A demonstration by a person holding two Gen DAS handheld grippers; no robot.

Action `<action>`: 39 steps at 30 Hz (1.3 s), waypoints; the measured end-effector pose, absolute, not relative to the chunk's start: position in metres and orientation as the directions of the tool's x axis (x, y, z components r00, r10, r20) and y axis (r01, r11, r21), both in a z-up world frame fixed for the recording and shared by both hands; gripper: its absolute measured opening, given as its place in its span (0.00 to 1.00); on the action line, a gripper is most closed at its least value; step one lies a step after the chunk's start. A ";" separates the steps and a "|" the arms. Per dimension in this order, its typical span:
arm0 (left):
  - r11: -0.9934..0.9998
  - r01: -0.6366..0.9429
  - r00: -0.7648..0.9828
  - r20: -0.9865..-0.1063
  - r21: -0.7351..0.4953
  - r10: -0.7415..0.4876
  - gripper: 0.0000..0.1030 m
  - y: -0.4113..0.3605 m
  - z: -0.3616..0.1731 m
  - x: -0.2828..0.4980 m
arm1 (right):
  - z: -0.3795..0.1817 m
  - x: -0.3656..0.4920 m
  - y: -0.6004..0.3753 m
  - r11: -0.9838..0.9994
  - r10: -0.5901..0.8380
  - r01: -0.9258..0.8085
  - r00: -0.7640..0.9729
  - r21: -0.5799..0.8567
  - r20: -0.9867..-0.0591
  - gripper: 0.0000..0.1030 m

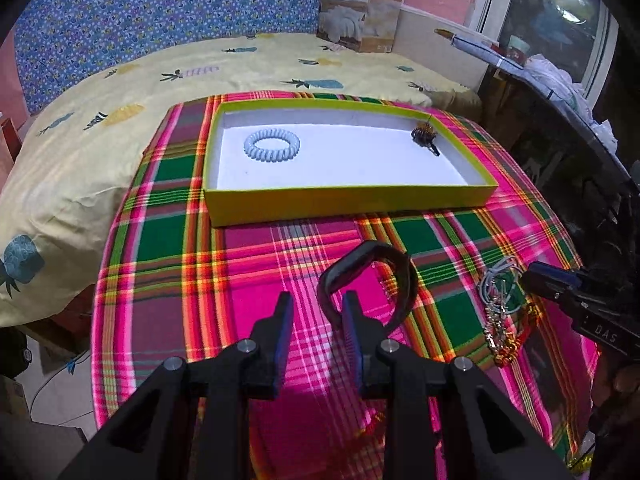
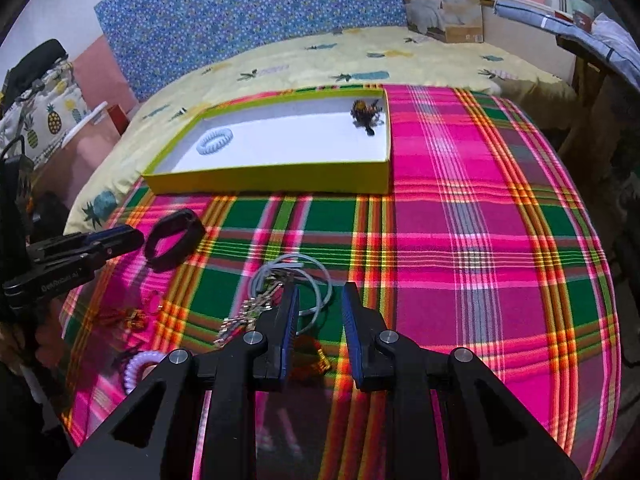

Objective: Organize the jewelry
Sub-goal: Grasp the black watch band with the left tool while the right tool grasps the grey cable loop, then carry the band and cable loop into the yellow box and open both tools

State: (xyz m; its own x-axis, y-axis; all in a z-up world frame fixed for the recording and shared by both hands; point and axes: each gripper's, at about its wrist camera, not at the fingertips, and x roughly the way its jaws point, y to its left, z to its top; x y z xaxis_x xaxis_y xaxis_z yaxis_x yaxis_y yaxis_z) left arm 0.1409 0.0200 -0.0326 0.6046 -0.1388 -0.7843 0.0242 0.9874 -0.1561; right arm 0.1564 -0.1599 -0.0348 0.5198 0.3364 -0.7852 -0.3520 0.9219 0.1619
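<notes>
On the plaid cloth (image 1: 248, 264) lies a black band (image 1: 394, 264), looped. My left gripper (image 1: 318, 304) stands open just over its near-left edge, its right finger against the loop; nothing is clamped. From the right wrist view the left gripper (image 2: 132, 236) sits beside the black band (image 2: 176, 240). My right gripper (image 2: 320, 300) is open above grey cord rings (image 2: 316, 276) with metal charms (image 2: 244, 316); a cord runs through the gap. A yellow-green box (image 1: 352, 200) holds a pale spiral hair tie (image 1: 272, 144) and a dark ornament (image 1: 426, 138).
More pieces lie on the cloth: a red-gold item (image 2: 314, 354) under the right fingers, a purple spiral tie (image 2: 138, 368) and small red-gold bits (image 2: 130, 318). A pineapple-print bed (image 1: 120, 92) lies behind the box, with a cardboard package (image 1: 360, 12) at the wall.
</notes>
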 end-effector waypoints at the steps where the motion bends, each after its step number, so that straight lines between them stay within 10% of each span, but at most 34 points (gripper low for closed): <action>1: 0.987 0.025 0.602 -0.786 -0.157 -0.140 0.25 0.019 -0.034 0.143 | -0.036 0.159 -0.159 0.921 0.336 -0.355 0.516 0.160 -0.788 0.22; 11: 0.992 0.041 0.586 -0.801 -0.118 -0.119 0.17 0.010 -0.040 0.151 | -0.047 0.167 -0.150 0.913 0.323 -0.386 0.491 0.130 -0.809 0.21; 17: 0.994 0.047 0.590 -0.800 -0.101 -0.110 0.12 0.007 -0.039 0.150 | -0.044 0.167 -0.148 0.909 0.330 -0.396 0.501 0.128 -0.800 0.02; 39: 0.992 0.057 0.648 -0.752 -0.111 -0.121 0.11 0.013 -0.006 0.143 | -0.004 0.164 -0.151 0.905 0.370 -0.403 0.587 0.136 -0.720 0.01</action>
